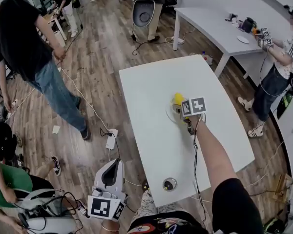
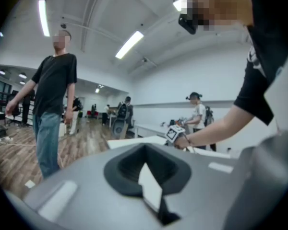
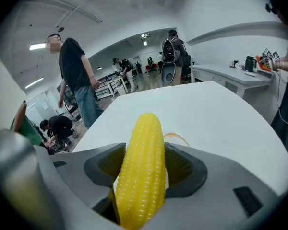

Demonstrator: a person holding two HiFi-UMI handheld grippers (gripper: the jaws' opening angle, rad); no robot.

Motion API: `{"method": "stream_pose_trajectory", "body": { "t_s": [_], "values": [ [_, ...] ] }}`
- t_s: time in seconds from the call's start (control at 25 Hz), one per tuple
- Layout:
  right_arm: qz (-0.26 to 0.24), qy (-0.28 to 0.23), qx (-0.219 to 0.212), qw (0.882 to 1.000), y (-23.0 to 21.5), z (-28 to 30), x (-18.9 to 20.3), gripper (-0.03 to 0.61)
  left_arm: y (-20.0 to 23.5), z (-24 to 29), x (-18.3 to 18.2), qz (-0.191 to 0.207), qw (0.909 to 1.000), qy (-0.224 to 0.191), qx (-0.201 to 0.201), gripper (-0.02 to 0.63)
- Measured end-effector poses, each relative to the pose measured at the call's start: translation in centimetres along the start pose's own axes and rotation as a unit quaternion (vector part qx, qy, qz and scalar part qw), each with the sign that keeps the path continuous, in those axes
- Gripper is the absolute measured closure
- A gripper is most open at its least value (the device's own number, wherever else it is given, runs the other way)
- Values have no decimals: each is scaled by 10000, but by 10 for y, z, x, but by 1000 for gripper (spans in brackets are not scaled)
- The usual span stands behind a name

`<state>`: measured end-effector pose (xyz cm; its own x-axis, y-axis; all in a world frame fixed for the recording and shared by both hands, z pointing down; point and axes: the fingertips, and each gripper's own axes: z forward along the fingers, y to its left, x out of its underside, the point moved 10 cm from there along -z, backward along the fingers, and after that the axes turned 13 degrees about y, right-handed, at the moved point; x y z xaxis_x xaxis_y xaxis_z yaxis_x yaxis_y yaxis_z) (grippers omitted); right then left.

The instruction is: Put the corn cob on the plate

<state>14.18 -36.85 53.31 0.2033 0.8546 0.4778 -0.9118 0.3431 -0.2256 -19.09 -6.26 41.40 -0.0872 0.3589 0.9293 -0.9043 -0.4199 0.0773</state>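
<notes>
The yellow corn cob [image 3: 143, 166] sticks out forward between the jaws of my right gripper [image 3: 144, 176], which is shut on it. In the head view the corn cob [image 1: 177, 99] and the right gripper [image 1: 181, 107] hang over a pale round plate [image 1: 170, 112] in the middle of the white table [image 1: 151, 87]. An orange-edged bit of the plate rim [image 3: 178, 137] shows just past the corn. My left gripper [image 1: 114, 164] is held low, off the table's near-left corner, its jaws together and empty; its own view looks out across the room.
A small round metal object [image 1: 170, 184] lies near the table's front edge. Cables and a power strip [image 1: 111, 138] lie on the wood floor to the left. People stand and sit at left; another person stands by a second white table [image 1: 219, 28] at right.
</notes>
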Motion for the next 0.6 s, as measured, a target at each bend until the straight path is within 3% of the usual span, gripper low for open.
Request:
{"method": "stream_pose_trajectory", "body": {
  "t_s": [0.12,0.32,0.48,0.6],
  "values": [
    [-253,267,86,9993,2,12,0,330,5,6,-2,-81,10000,-40,-39,617],
    [-269,407,88,9988,-1,24,0,330,5,17,-4,-216,9998,17,-10,617],
    [-548,342,141,9978,0,25,-3,330,3,23,-6,-293,9996,42,25,617],
    [-800,-34,127,9967,1,18,-4,330,3,26,-8,-272,9996,84,3,617]
  ]
}}
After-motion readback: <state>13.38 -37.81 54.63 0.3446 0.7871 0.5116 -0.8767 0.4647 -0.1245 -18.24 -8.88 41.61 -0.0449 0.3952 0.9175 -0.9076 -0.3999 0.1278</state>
